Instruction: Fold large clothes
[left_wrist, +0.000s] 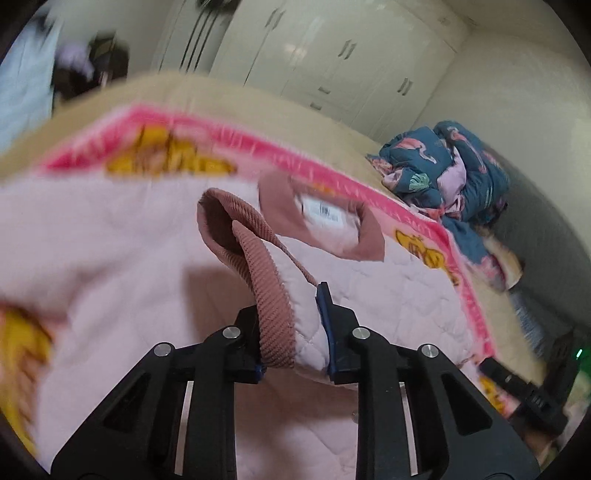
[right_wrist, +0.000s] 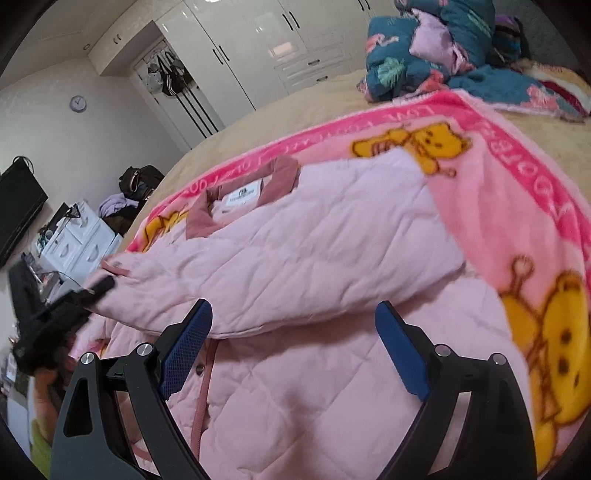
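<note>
1. The bed (right_wrist: 295, 96) carries a pink cartoon blanket (right_wrist: 517, 192); my pink quilted jacket (right_wrist: 314, 236) lies spread on it, collar (right_wrist: 240, 195) away from me.
2. I judge the jacket soft, puffy, light and rather slippery; hems and cuffs give the surest hold.
3. My left tongs (left_wrist: 295, 332) pinch the ribbed cuff (left_wrist: 269, 295) and the sleeve's quilted edge.
4. My right tongs (right_wrist: 293, 332) hang spread over the folded sleeve, gripping nothing.

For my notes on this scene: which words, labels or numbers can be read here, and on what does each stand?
White neck label of the pale pink quilted jacket: too small to read.
Hot pink border lettering of the pink bear-print fleece blanket: upside down, not reliably readable.
Round wall clock: no readable numbers.
</note>
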